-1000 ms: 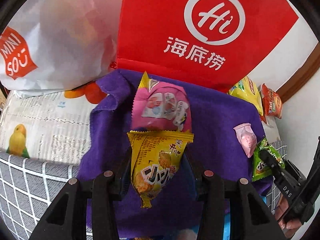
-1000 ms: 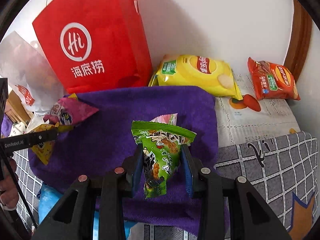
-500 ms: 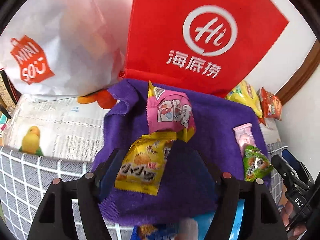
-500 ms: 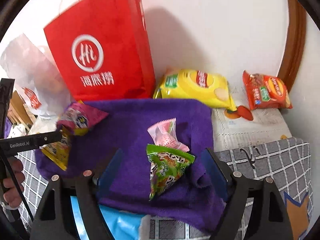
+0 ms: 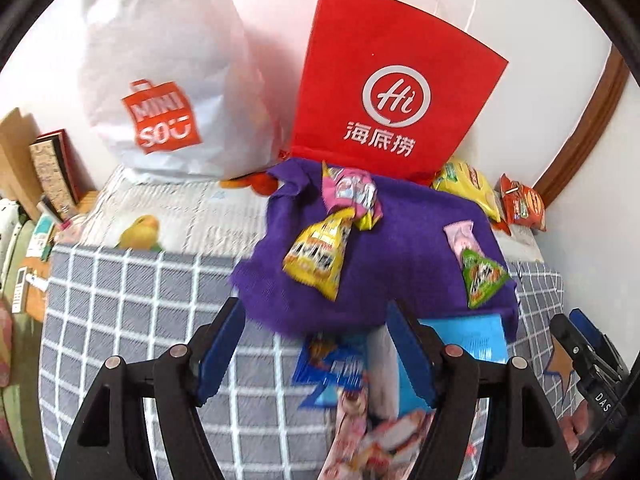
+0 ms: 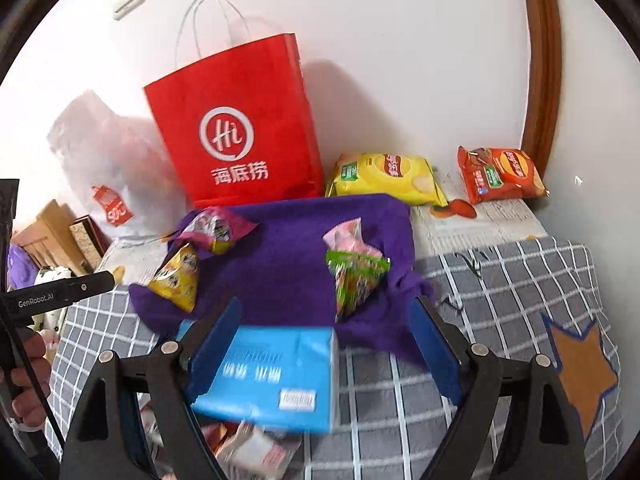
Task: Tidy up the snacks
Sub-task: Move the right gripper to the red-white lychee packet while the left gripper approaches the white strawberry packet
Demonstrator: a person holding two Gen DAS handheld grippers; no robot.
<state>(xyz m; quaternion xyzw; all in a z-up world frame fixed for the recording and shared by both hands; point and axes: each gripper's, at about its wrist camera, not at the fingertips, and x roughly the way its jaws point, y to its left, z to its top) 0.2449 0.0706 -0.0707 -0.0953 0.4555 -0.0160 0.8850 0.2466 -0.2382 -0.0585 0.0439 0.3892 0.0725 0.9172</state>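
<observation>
A purple cloth (image 5: 392,280) (image 6: 280,264) lies on the checked cover. On it lie a yellow snack packet (image 5: 318,256) (image 6: 178,276), a pink-purple packet (image 5: 352,194) (image 6: 218,228), a small pink packet (image 5: 460,236) (image 6: 346,238) and a green packet (image 5: 482,276) (image 6: 354,276). My left gripper (image 5: 316,348) is open and empty, pulled back near the cloth's near edge. My right gripper (image 6: 324,344) is open and empty above a blue box (image 6: 272,376) (image 5: 468,336).
A red paper bag (image 5: 396,96) (image 6: 244,132) and a white Miniso bag (image 5: 160,80) stand at the wall. A yellow chip bag (image 6: 384,176) and a red chip bag (image 6: 500,174) lie at the back right. More packets (image 5: 360,420) lie near me. Books (image 5: 52,168) stand left.
Both grippers opened, let go of the yellow and green packets onto the purple cloth, and drew back toward me.
</observation>
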